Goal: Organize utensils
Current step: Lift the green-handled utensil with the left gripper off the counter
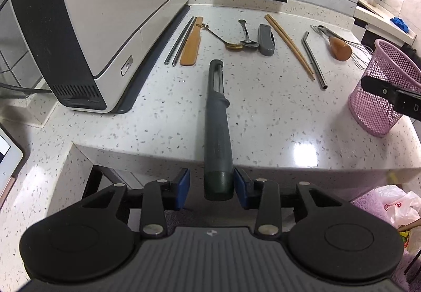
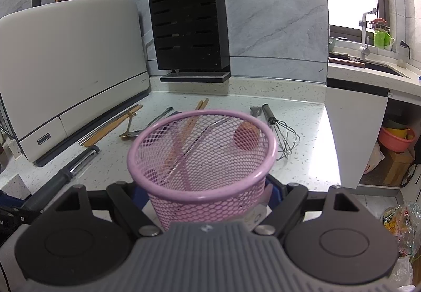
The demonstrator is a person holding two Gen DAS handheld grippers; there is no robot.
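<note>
My left gripper [image 1: 211, 188] sits w/ its blue pads [image 1: 184, 188] on either side of the butt end of the long dark-grey plastic-handled peeler [image 1: 217, 128]; there's a clear gap on the left pad's side, the right pad is v. close to the handle, so I read it as partly open and not clamping (can't be sure abt contact on the right side). The peeler lies lengthwise on the white speckled stone countertop [image 1: 263, 113], blade end pointing away from me, handle end overhanging the front edge. My right gripper [image 2: 208, 197] is closed around the lower wall of the pink wire-mesh round basket [image 2: 202, 160], which stands upright at the counter's right-hand front. Further back on the counter, in a row: metal chopsticks [image 1: 180, 40] beside a flat wooden spatula [image 1: 192, 41], two spoons [image 1: 242, 40], a grey folding tool [image 1: 266, 39], wooden chopsticks [image 1: 289, 45], a bent metal straw [image 1: 313, 60], and a wire whisk [image 1: 339, 43]. A white appliance [image 1: 105, 15] is at left.
</note>
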